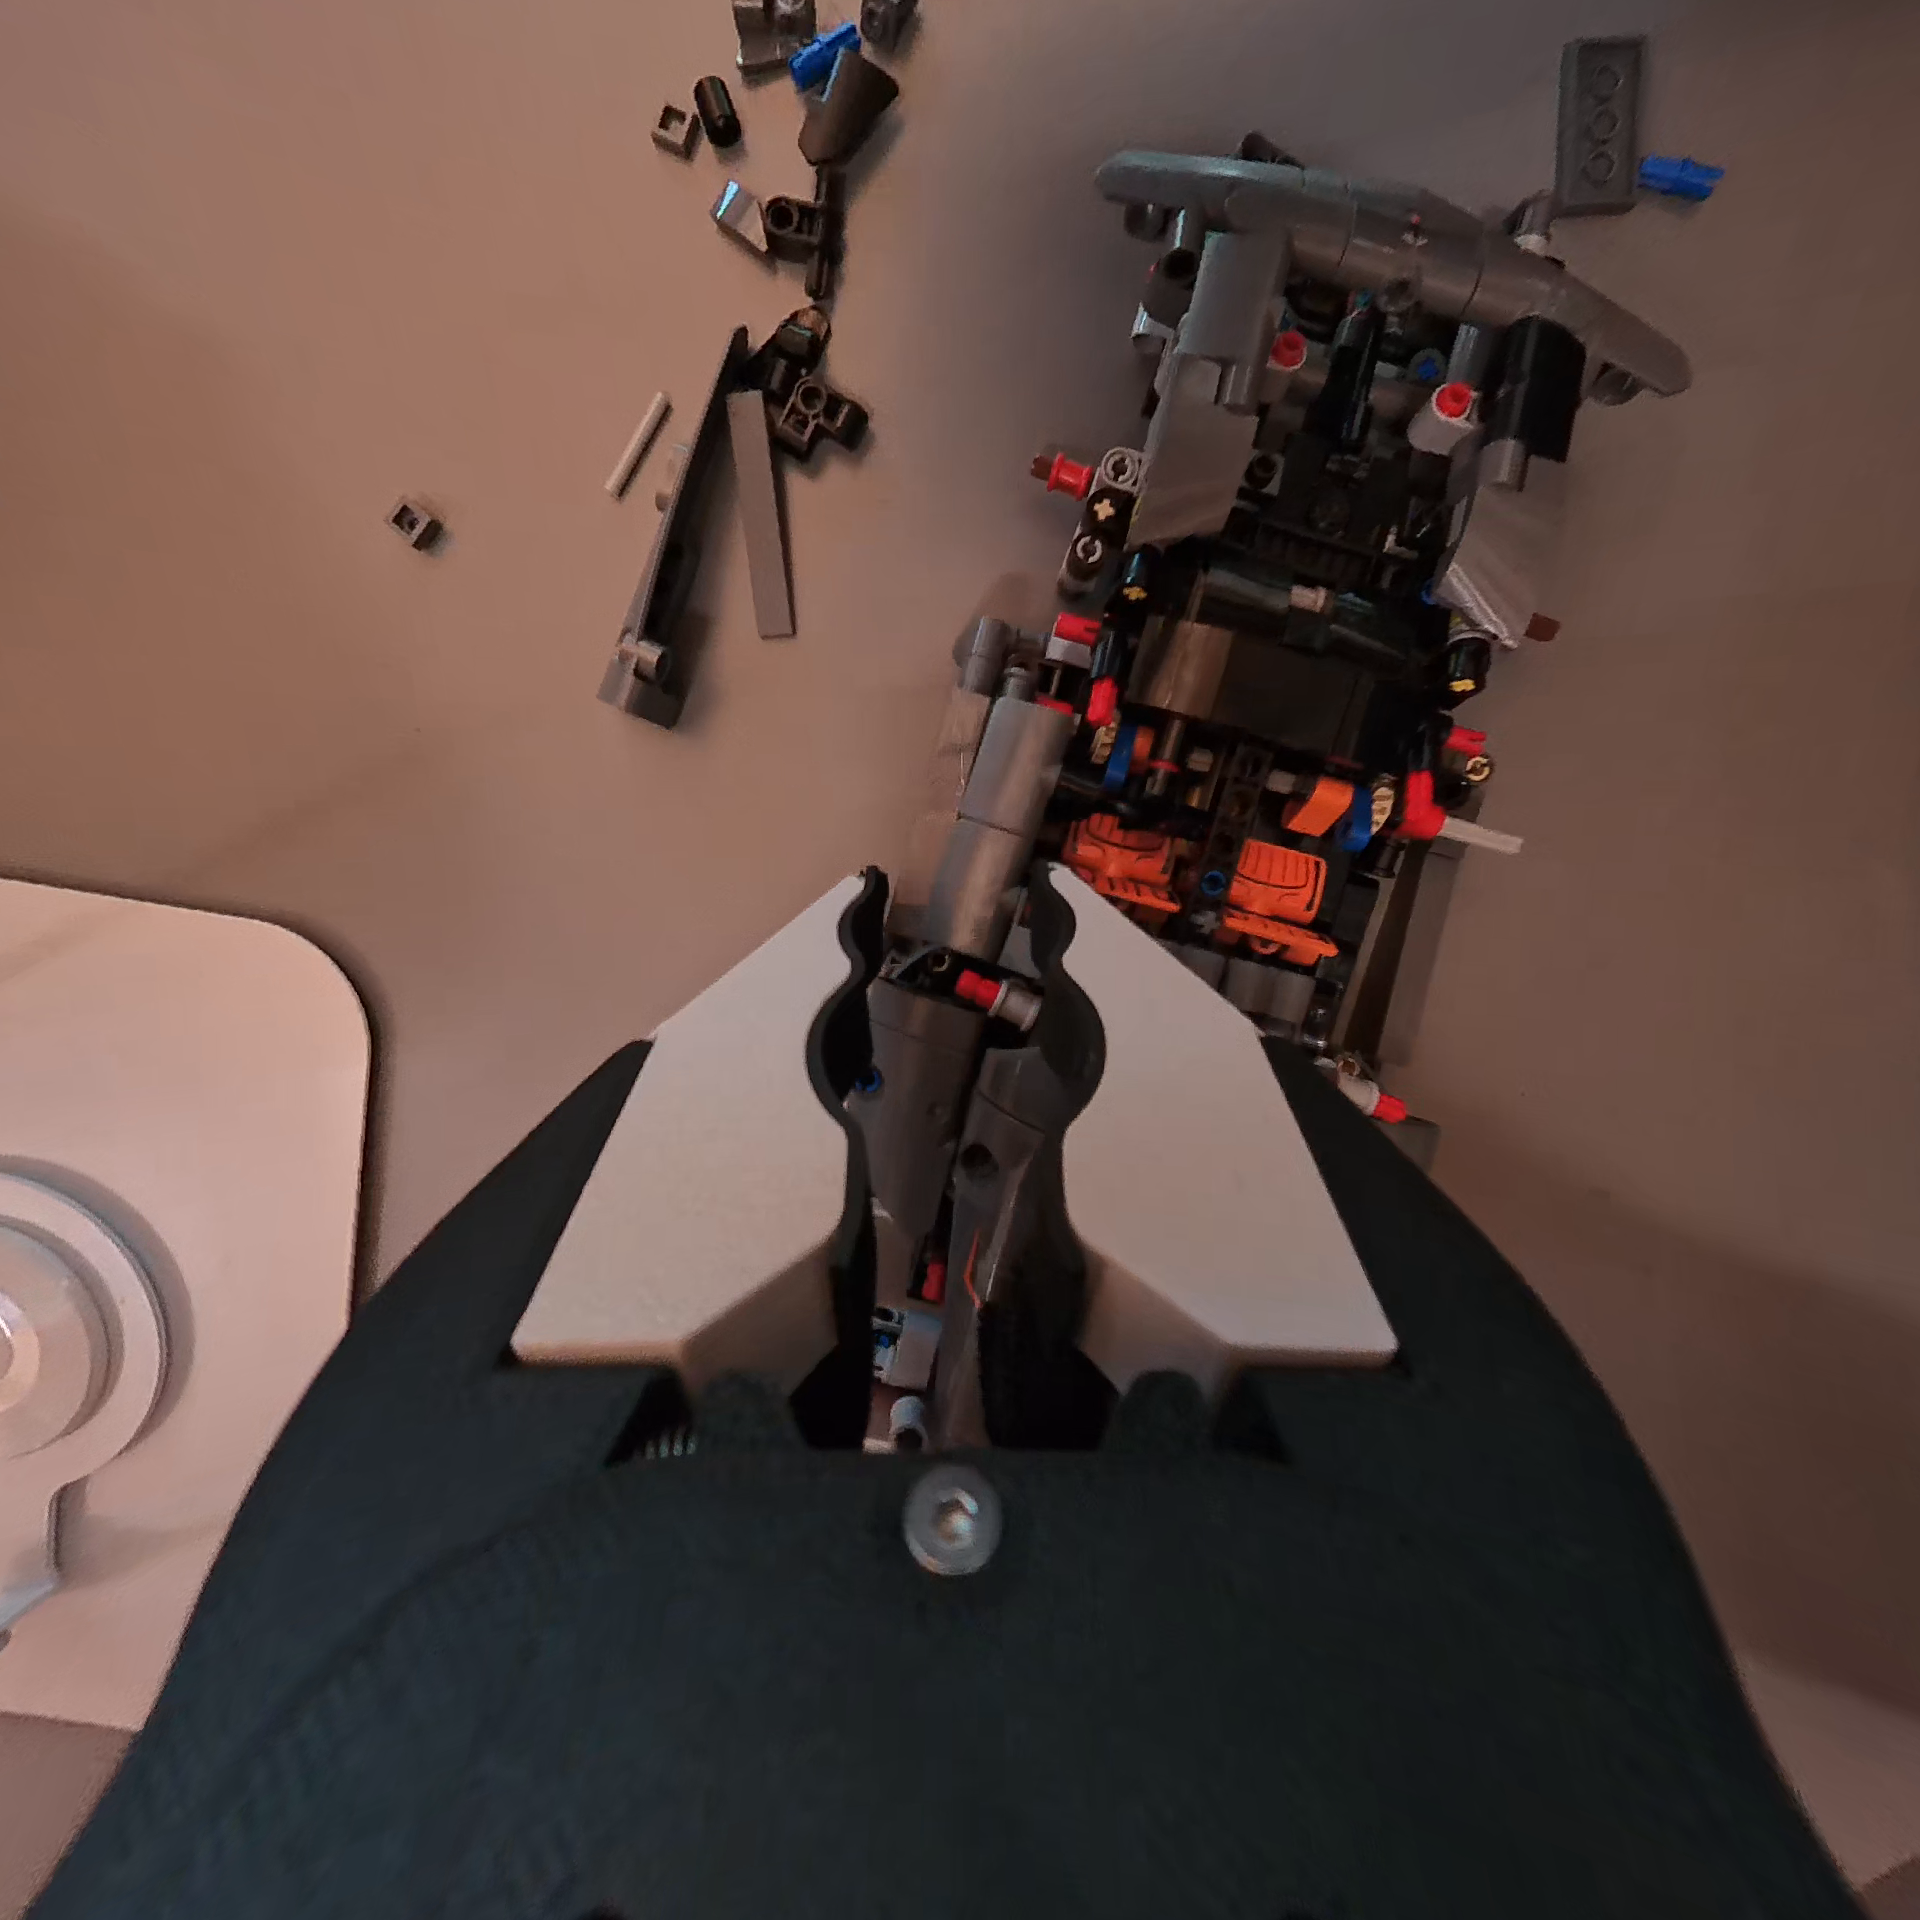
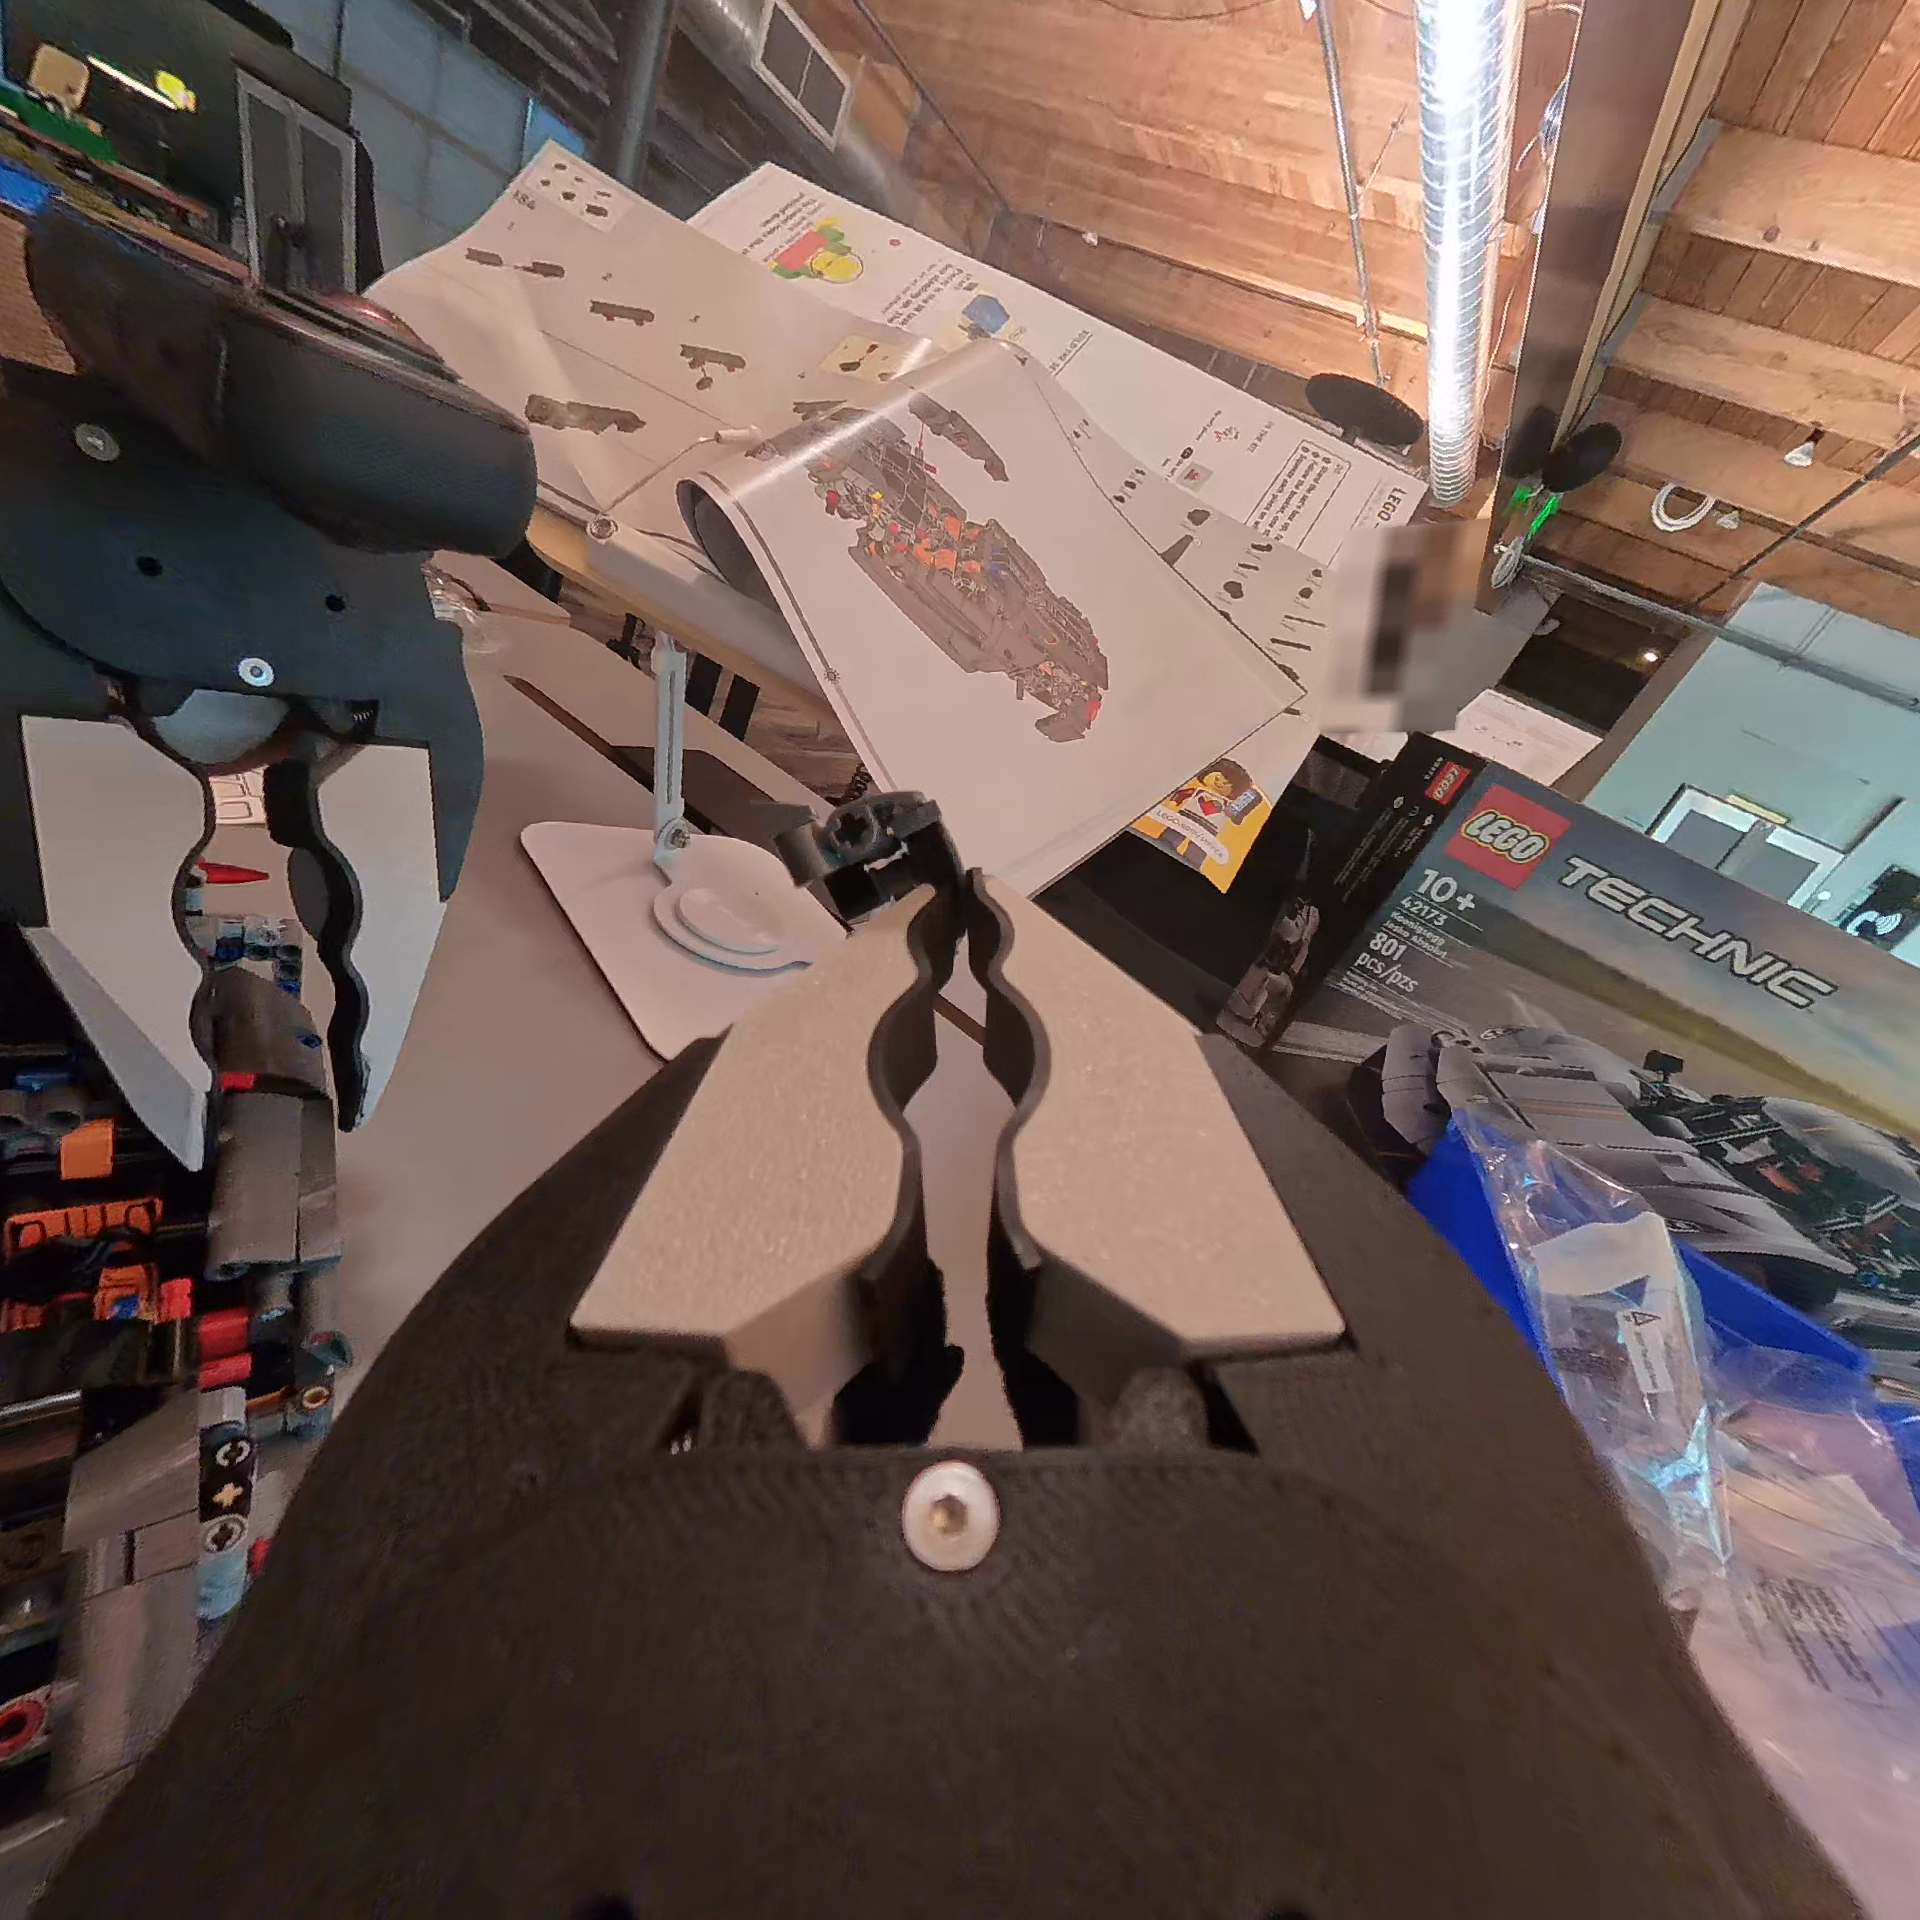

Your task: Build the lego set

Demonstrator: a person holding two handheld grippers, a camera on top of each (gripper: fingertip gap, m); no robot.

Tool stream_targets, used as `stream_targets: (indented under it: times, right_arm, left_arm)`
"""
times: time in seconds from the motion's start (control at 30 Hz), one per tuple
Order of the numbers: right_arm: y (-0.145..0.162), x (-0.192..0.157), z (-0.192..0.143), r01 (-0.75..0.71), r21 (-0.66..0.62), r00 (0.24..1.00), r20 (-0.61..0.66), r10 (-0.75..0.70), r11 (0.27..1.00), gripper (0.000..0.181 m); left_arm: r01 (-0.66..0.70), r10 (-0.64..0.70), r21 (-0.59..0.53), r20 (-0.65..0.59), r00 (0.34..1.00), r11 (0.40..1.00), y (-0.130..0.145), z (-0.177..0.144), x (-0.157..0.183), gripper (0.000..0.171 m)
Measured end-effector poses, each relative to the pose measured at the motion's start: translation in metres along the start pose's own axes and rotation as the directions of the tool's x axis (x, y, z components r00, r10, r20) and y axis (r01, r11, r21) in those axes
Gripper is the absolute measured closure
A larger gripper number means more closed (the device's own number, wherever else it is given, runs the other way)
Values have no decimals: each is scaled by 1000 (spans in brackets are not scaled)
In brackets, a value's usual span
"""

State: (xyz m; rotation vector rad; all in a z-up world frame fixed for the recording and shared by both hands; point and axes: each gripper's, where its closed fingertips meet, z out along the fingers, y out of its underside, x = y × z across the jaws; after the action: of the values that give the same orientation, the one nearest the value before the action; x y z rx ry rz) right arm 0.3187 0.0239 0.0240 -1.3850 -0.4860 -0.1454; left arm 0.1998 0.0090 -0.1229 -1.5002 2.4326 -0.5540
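- Wooden ceiling beams overhead, and a plain grey tabletop (image 1: 312, 364) doing all the work down below.
- Half-built grey, black and orange lego car model (image 1: 1288, 644) lies flat on that table, loose dark grey and black lego pieces (image 1: 769, 343) scattered just beside it.
- Left gripper (image 1: 961, 904) sits narrowed around a grey side panel of the model, fingers on either side of it.
- Right gripper (image 2: 951, 894) is up in the air, tips pinching a small black lego connector piece (image 2: 868, 842).
- Open white instruction booklet (image 2: 935, 582) is propped on a white stand (image 2: 665, 862), with the printed lego box (image 2: 1621, 997) off to the right.
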Motion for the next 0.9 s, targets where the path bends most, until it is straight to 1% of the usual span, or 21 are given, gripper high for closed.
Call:
stream_targets:
  times: [0.4, 0.57, 0.7, 0.9]
  right_arm:
    - [-1, -4, 1, 62, -17, 998, -10, -62, 998, 181]
    - [1, -3, 2, 61, -28, 998, -12, -61, 998, 181]
    - [4, -7, 4, 54, -31, 998, 11, -54, 998, 181]
    - [10, -19, 8, 0, -33, 995, 95, 3, 999, 181]
  left_arm:
    - [0, 0, 7, 2, 1000, 1000, 0, -1, 0, 146]
    - [-1, 1, 2, -4, 1000, 1000, 0, 0, 1, 148]
    - [-7, 7, 3, -3, 1000, 1000, 0, 0, 1, 148]
    - [-14, 14, 23, -2, 1000, 1000, -1, 0, 1, 149]
